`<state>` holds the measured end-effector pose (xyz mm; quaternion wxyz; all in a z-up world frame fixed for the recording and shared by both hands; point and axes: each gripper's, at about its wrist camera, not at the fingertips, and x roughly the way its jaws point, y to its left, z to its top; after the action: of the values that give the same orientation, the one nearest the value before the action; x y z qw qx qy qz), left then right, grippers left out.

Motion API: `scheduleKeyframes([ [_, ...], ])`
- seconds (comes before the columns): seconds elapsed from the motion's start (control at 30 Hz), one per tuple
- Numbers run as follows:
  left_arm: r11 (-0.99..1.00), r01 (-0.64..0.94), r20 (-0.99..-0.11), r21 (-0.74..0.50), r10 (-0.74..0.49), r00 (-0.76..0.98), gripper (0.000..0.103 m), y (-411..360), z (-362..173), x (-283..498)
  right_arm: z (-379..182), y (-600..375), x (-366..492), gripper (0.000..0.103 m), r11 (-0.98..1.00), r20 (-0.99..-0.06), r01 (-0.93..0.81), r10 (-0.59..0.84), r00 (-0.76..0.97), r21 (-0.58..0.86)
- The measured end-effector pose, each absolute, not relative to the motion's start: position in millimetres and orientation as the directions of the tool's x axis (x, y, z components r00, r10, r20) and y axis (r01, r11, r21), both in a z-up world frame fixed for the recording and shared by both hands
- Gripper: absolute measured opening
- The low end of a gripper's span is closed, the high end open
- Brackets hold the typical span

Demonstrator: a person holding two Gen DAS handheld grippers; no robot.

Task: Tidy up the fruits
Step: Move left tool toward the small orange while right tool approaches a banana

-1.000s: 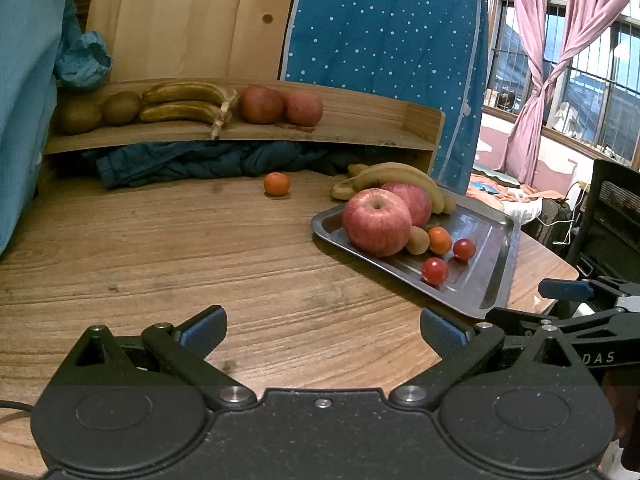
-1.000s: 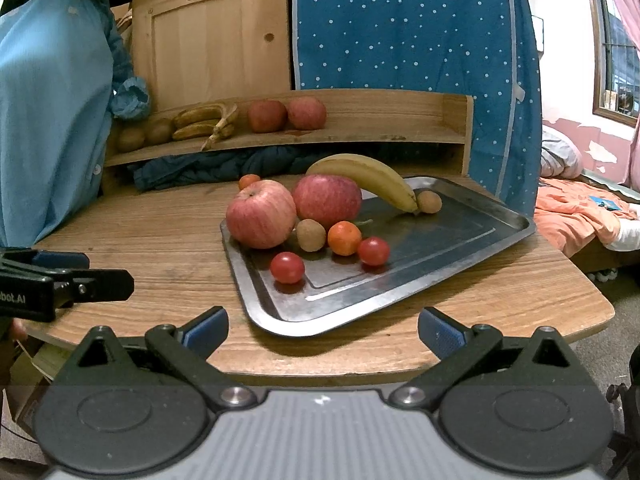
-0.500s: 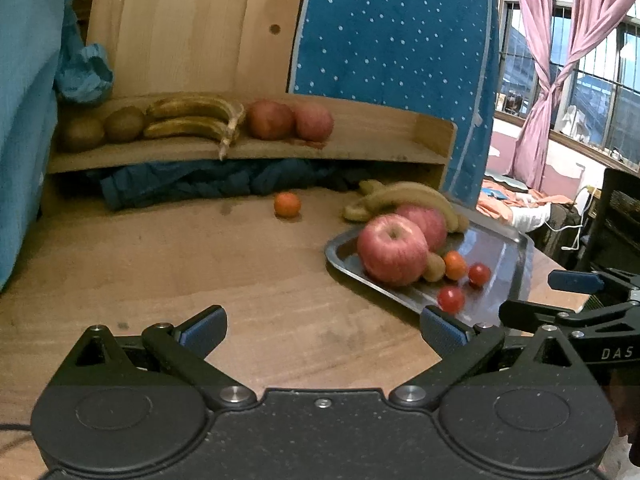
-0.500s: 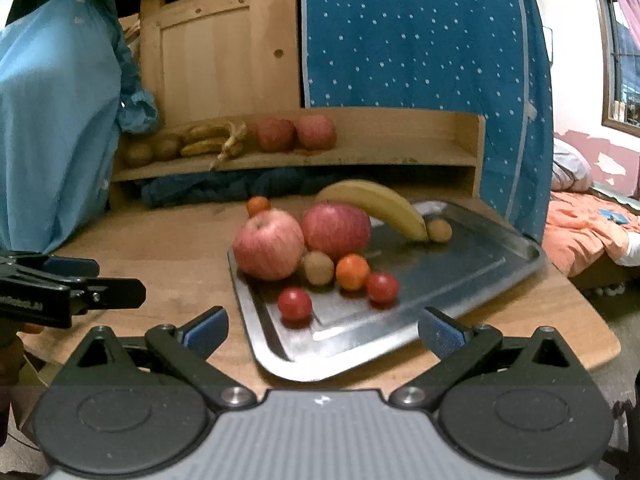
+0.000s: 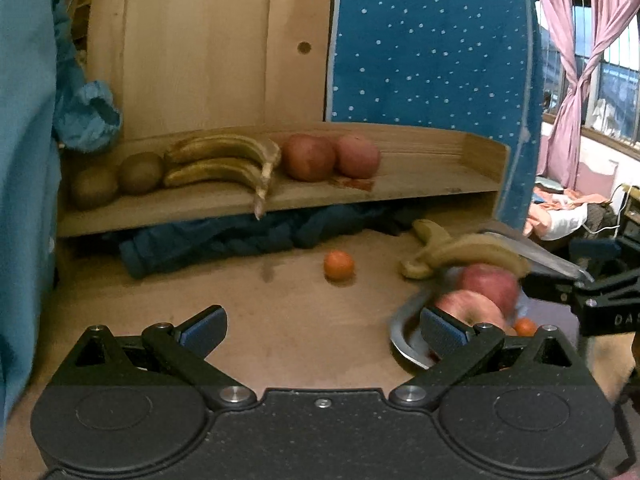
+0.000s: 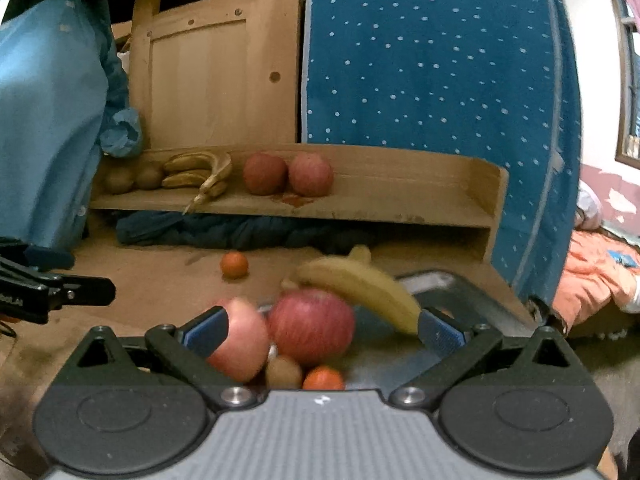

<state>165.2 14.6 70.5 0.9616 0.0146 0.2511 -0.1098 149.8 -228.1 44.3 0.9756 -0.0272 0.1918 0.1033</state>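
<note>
Left gripper point(image 5: 322, 330): fingers spread wide, holding nothing, over bare counter point(image 5: 260, 320). Its right finger overlaps the near rim of the tray point(image 5: 404, 350) in view.

Right gripper point(image 6: 322, 330): fingers also spread wide, empty, low over the tray's near end. Between and just beyond the fingers lie two apples point(image 6: 310, 328), side by side and touching; the left apple partly hides behind the left finger. A kiwi point(image 6: 283, 372) and a small orange fruit point(image 6: 323, 378) sit close in front of the apples. A banana point(image 6: 360, 290) lies behind them, its tip reaching the right finger in view. Contact between fingers and fruit cannot be told; the tray fruit is blurred.

A mandarin point(image 5: 339, 265) sits alone on the counter, left of the tray and well apart from it. Another banana point(image 5: 430, 234) lies at the tray's far edge.

Shelf point(image 5: 360, 192) at the back of the counter, left to right: two kiwis point(image 5: 120, 178), a browned banana bunch point(image 5: 224, 164) with its stem over the shelf edge, two red apples point(image 5: 332, 156) touching. Dark blue cloth point(image 5: 224, 240) is bunched under the shelf.
</note>
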Motion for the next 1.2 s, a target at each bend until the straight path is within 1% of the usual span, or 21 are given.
scheduleKeyframes([
  [0.1, 0.975, 0.223, -0.497, -0.006, -0.197, 0.845, 0.102, 13, 74, 187, 51, -227, 180, 0.103, 0.971, -0.393, -0.237, 0.204, 0.896, -0.035],
  [0.37, 0.964, 0.267, -0.537, 0.008, -0.221, 0.814, 0.102, 2, 65, 239, 61, -234, 255, 0.103, 0.962, -0.459, -0.274, 0.242, 0.855, -0.004],
  [0.6, 0.951, 0.310, -0.573, -0.001, -0.254, 0.779, 0.102, -14, 51, 275, 48, -237, 315, 0.103, 0.964, -0.570, -0.263, 0.243, 0.785, 0.048],
  [0.7, 0.950, 0.313, -0.591, -0.018, -0.262, 0.763, 0.099, -18, 45, 287, 39, -237, 337, 0.102, 0.963, -0.623, -0.255, 0.250, 0.741, 0.083],
  [0.77, 0.950, 0.312, -0.603, -0.027, -0.265, 0.753, 0.094, -20, 41, 293, 33, -237, 345, 0.098, 0.962, -0.643, -0.255, 0.257, 0.721, 0.099],
  [0.8, 0.949, 0.313, -0.608, -0.031, -0.267, 0.748, 0.093, -20, 40, 296, 31, -236, 348, 0.097, 0.962, -0.651, -0.255, 0.258, 0.714, 0.101],
  [0.83, 0.949, 0.314, -0.611, -0.036, -0.270, 0.744, 0.092, -20, 39, 298, 30, -237, 351, 0.093, 0.962, -0.657, -0.253, 0.256, 0.709, 0.102],
  [0.9, 0.947, 0.318, -0.615, -0.042, -0.275, 0.739, 0.089, -21, 38, 302, 28, -237, 355, 0.091, 0.961, -0.667, -0.255, 0.258, 0.698, 0.106],
  [0.97, 0.946, 0.322, -0.615, -0.042, -0.278, 0.738, 0.085, -22, 38, 306, 28, -236, 357, 0.084, 0.959, -0.673, -0.262, 0.262, 0.691, 0.105],
  [1.0, 0.945, 0.325, -0.615, -0.041, -0.280, 0.737, 0.084, -22, 38, 307, 28, -236, 359, 0.083, 0.959, -0.677, -0.263, 0.263, 0.687, 0.106],
  [1.13, 0.941, 0.336, -0.620, -0.047, -0.291, 0.728, 0.075, -24, 35, 312, 26, -236, 368, 0.070, 0.959, -0.696, -0.261, 0.265, 0.668, 0.115],
  [1.2, 0.939, 0.339, -0.625, -0.053, -0.296, 0.722, 0.067, -23, 33, 315, 24, -236, 372, 0.065, 0.955, -0.701, -0.265, 0.280, 0.656, 0.133],
])
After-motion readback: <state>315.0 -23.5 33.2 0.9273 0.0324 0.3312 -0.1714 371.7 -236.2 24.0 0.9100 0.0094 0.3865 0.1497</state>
